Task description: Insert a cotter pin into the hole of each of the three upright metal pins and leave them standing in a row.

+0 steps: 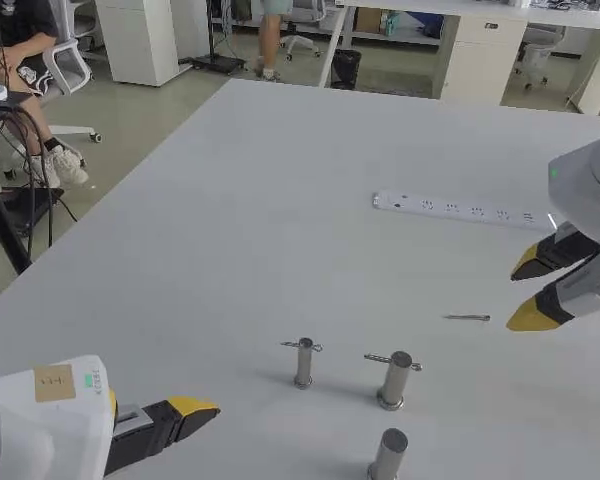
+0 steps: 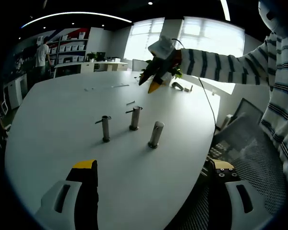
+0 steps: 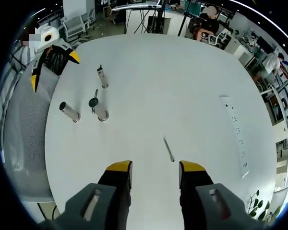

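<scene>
Three upright metal pins stand on the white table. The left pin (image 1: 303, 363) (image 2: 105, 128) and the middle pin (image 1: 393, 378) (image 2: 135, 118) each carry a cotter pin through the top. Nearest me, the third pin (image 1: 388, 452) (image 2: 155, 134) (image 3: 69, 111) has a bare top. A loose cotter pin (image 1: 467, 317) (image 3: 169, 150) lies flat to the right. My right gripper (image 1: 529, 290) (image 3: 156, 167) hovers open just right of it, holding nothing. My left gripper (image 2: 153, 165) is open and low at the near left, one of its fingers (image 1: 180, 412) showing.
A white power strip (image 1: 465, 211) (image 3: 235, 134) lies across the far right of the table. Office chairs, cabinets and people stand beyond the table's far edge. My striped sleeve (image 2: 240, 62) reaches in behind the right gripper.
</scene>
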Action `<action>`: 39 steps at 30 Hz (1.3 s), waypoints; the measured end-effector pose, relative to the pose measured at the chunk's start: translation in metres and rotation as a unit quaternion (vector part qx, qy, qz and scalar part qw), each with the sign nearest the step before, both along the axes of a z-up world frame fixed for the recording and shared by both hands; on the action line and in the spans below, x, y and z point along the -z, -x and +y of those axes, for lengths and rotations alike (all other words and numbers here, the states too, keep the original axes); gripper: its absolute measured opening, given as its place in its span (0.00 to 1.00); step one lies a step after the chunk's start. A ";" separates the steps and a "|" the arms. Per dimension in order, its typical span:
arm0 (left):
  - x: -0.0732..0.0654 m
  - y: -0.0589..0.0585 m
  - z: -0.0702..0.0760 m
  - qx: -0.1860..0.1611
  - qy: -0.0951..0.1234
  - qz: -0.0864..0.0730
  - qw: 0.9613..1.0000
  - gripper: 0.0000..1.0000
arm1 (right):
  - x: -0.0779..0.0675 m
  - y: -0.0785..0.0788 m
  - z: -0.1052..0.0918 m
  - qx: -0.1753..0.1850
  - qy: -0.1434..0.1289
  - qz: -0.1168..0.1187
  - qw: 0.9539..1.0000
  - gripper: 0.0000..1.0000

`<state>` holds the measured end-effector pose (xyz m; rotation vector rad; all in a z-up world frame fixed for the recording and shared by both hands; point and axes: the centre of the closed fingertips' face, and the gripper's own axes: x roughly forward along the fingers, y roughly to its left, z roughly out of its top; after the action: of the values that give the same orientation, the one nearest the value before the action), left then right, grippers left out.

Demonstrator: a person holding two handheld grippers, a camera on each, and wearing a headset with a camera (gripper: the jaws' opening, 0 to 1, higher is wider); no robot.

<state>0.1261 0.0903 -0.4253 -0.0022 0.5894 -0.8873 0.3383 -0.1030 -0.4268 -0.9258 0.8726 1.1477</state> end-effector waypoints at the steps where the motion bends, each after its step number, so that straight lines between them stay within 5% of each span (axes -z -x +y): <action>1: 0.000 0.000 0.000 -0.002 0.001 0.000 1.000 0.95 | 0.002 0.000 0.000 -0.002 0.002 0.003 1.000 0.35; 14: -0.001 0.001 0.001 -0.005 0.003 0.001 1.000 0.95 | 0.032 0.000 0.005 -0.049 0.029 0.018 0.998 0.32; 39: 0.004 0.003 0.004 -0.015 0.003 0.014 1.000 0.93 | 0.057 -0.019 0.004 -0.038 0.056 0.019 0.997 0.12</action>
<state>0.1234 0.0939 -0.4290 -0.0288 0.6121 -0.8614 0.3578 -0.0989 -0.4840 -1.0396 0.9483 1.1949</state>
